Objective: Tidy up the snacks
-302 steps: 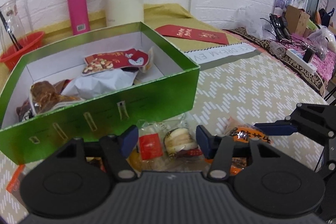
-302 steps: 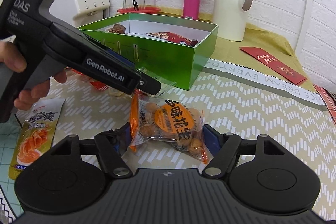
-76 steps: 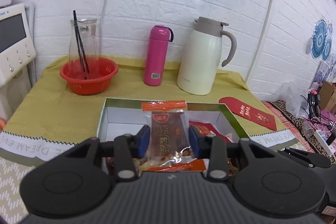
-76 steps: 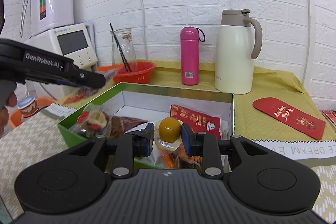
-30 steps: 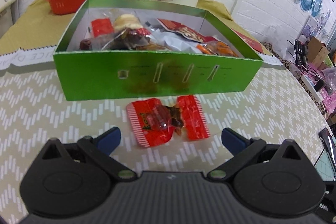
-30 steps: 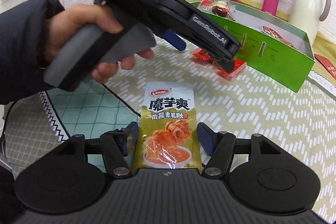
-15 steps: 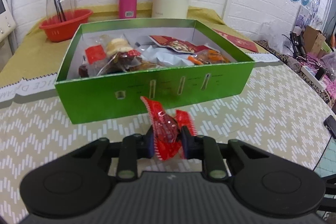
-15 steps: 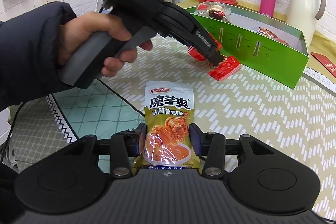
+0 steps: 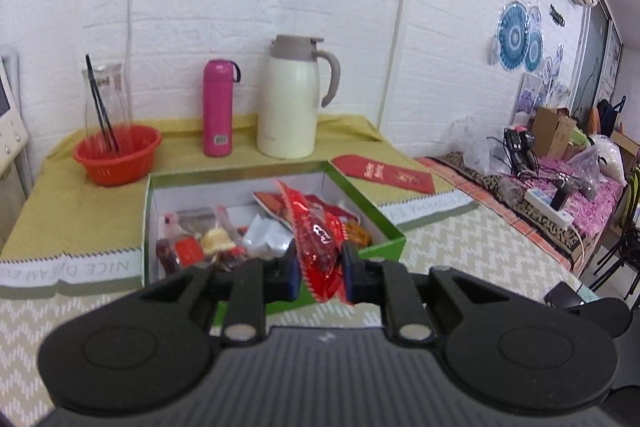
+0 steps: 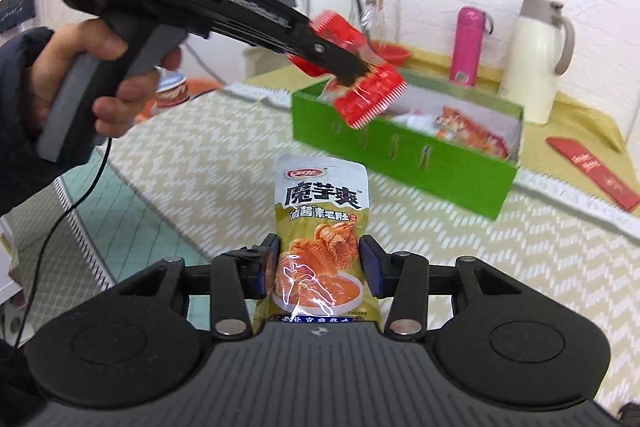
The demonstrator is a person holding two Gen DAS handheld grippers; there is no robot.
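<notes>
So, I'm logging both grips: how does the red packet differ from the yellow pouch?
The red packet is small, crinkled and hangs in the air from the left gripper; the yellow pouch is larger, flat, in the right gripper. Both are sealed snacks, not yet in the green box.

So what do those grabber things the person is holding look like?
Each is a black plastic pistol-shaped tool. The left tongs have a grey handle, white lettering on the side and a thin black cable hanging down. The right tongs have blue pads on black fingers. The person's sleeve is dark.
</notes>
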